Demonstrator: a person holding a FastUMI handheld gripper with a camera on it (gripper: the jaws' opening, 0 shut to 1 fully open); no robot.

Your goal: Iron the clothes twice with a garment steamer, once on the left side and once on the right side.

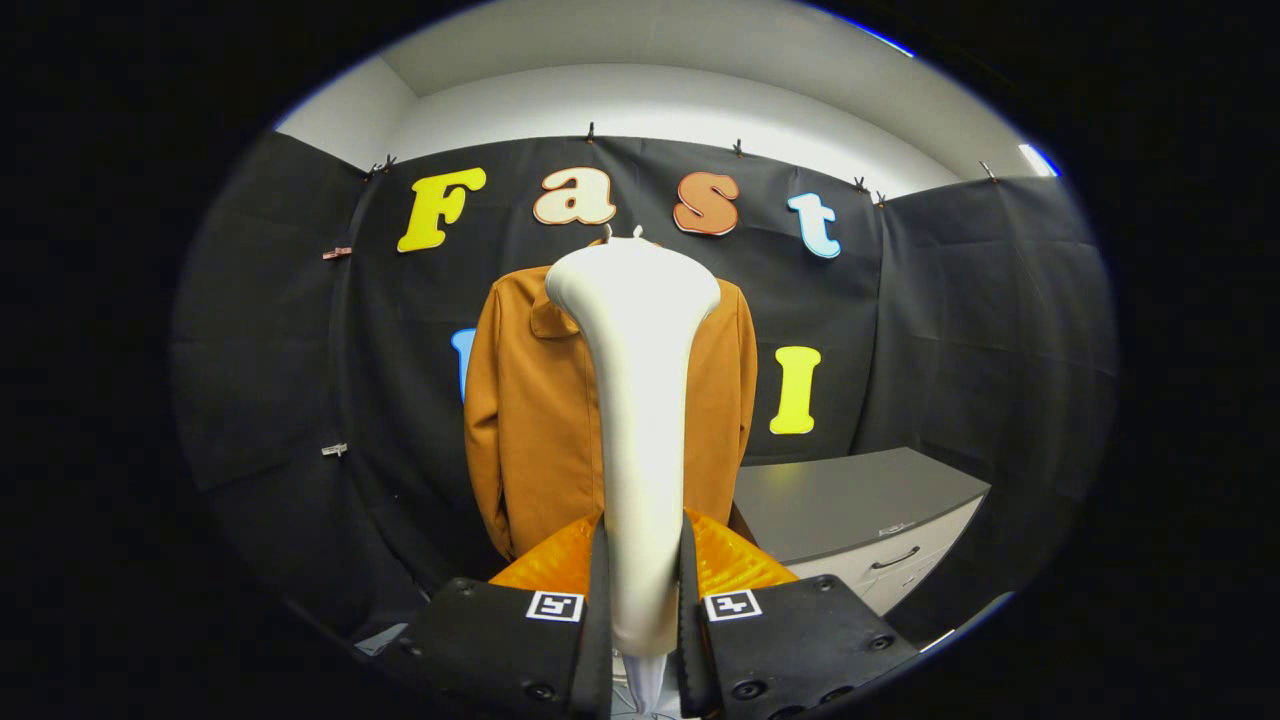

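We hold the smooth white plastic garment steamer (640,420) upright in our black two-finger gripper (643,590), both fingers pressed against the sides of its slim handle, so the grip looks firm. The steamer's flared head rises ahead of the fingers and sits in front of the collar of the rust-brown long-sleeved jacket (530,420), which hangs on the booth's black cloth wall (960,320). We cannot tell whether the head touches the fabric or stands just off it.

We judge that we are at the top of a pass, with the steamer roughly on the jacket's midline and not yet clearly on either side. The next move calls for shifting the head over to one front panel, bringing its face against the cloth, and drawing it down in a steady stroke, keeping the handle from twisting between the fingers.

A low grey cabinet with a drawer handle (870,520) stands beside the jacket, clear of the stroke.
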